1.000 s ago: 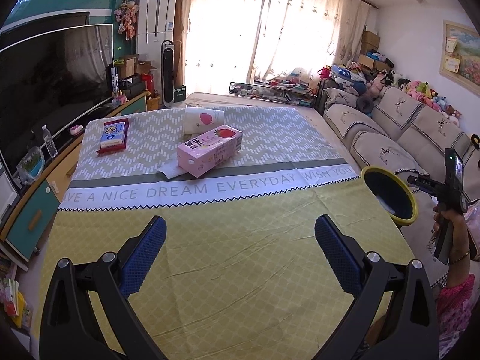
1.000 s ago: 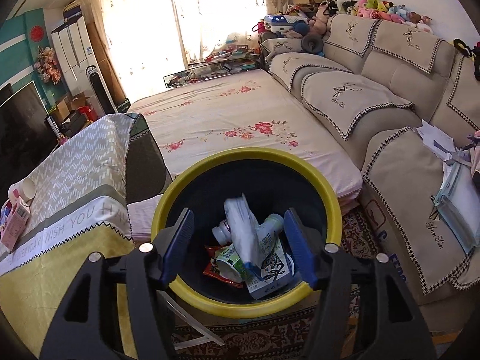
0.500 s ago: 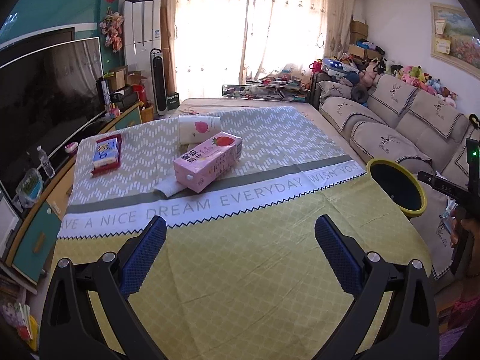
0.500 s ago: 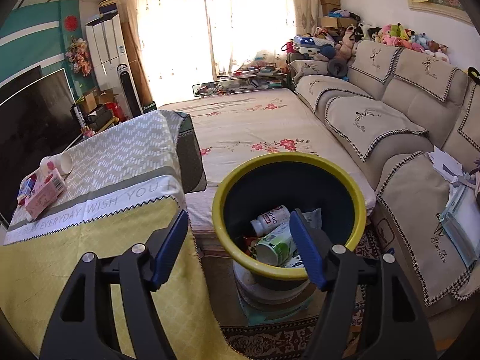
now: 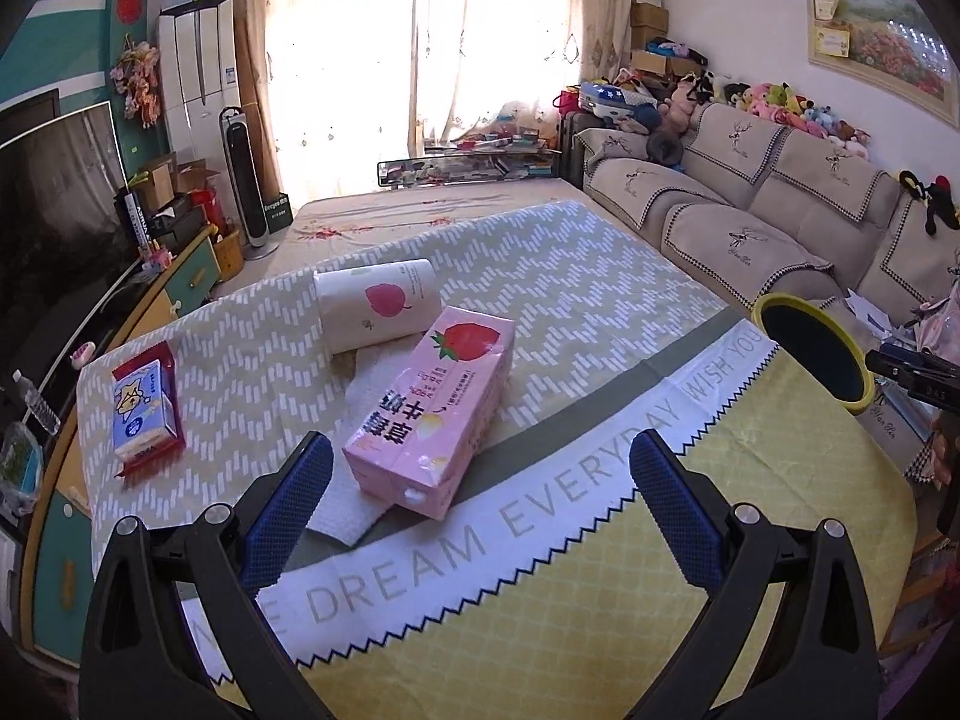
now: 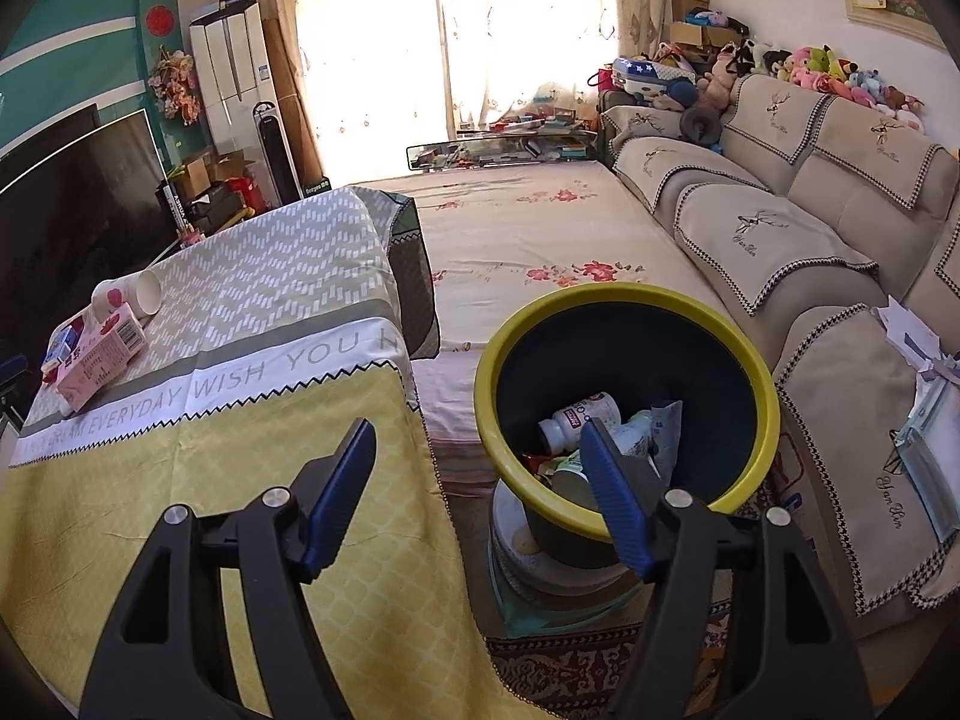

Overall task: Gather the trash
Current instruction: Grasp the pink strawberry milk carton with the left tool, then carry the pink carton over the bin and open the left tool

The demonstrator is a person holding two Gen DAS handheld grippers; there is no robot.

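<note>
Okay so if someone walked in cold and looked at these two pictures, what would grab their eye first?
Probably the pink strawberry carton lying on its side on the tablecloth, just ahead of the open left tongs, with a tipped paper cup behind it. Next, the yellow-rimmed bin on the floor between table and sofa, already holding bottles and wrappers, with the open, empty right tongs near it.

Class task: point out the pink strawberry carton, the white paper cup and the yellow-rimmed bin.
Pink strawberry carton (image 5: 438, 414), left wrist view, top face.
White paper cup (image 5: 378, 303), left wrist view, side wall.
Yellow-rimmed bin (image 6: 624, 294), right wrist view, far rim.
</note>
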